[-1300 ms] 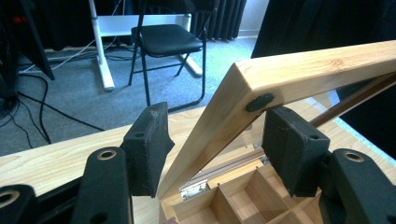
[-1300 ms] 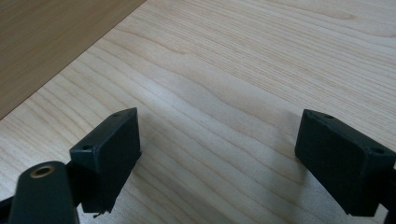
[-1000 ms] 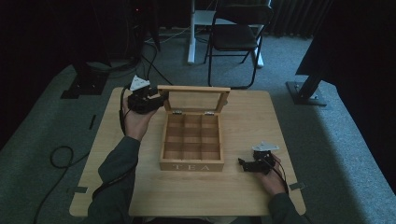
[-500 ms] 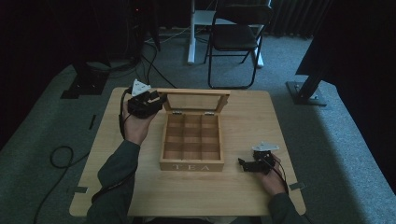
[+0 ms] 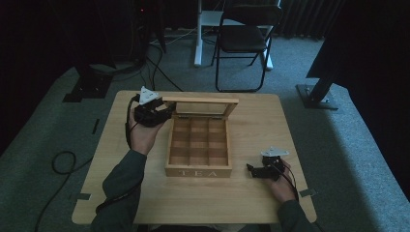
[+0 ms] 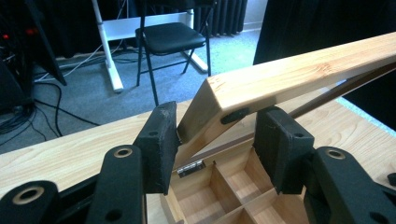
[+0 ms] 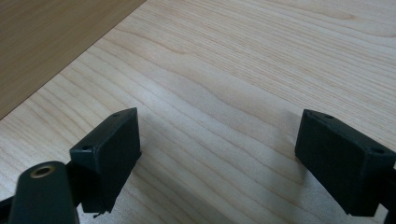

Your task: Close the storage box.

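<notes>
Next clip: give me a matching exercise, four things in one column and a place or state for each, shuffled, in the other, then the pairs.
Things:
1. lid
2. tea box
3. right claw
4. chair

Places or states:
A. on the floor beyond the table
B. open over bare tabletop
C. raised, its corner between the left claw's pads
D. mid-table, nine empty compartments

Pairs: 1-C, 2-D, 3-B, 4-A
</notes>
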Demonstrator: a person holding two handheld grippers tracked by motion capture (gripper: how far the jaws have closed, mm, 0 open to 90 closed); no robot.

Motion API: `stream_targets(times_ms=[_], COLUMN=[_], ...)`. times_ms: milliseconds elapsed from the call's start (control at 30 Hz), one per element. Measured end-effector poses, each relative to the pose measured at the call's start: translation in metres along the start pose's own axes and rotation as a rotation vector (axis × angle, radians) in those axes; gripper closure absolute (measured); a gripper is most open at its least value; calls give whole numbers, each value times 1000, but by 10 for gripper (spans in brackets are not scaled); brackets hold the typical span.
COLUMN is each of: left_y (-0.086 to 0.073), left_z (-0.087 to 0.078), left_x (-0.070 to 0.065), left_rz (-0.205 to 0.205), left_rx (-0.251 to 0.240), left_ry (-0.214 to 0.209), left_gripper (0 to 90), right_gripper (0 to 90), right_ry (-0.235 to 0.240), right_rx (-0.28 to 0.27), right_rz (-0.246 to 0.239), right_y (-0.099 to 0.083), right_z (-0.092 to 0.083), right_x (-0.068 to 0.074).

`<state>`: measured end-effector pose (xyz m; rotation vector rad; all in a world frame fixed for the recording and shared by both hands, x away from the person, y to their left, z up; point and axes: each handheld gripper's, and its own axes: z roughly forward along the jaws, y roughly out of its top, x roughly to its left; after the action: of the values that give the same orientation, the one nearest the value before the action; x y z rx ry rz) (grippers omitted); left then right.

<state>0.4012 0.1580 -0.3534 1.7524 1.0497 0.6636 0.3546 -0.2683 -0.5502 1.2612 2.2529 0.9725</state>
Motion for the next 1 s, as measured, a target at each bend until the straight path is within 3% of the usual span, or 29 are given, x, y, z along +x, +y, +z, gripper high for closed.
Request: stream_targets(times_ms=[367, 1000], left_y=[-8, -24], left_z=[-2, -10], left_x=[-6, -10], left_rz=[-15, -46], left_rx=[15, 32], left_ry=[-3, -30], left_gripper=[429, 417], right_gripper=[138, 138], right_ry=[-2, -1], right_rx=[-1, -1], right_rz=[0, 0], right_y=[0, 0], right_z=[0, 0], right_x=[0, 0])
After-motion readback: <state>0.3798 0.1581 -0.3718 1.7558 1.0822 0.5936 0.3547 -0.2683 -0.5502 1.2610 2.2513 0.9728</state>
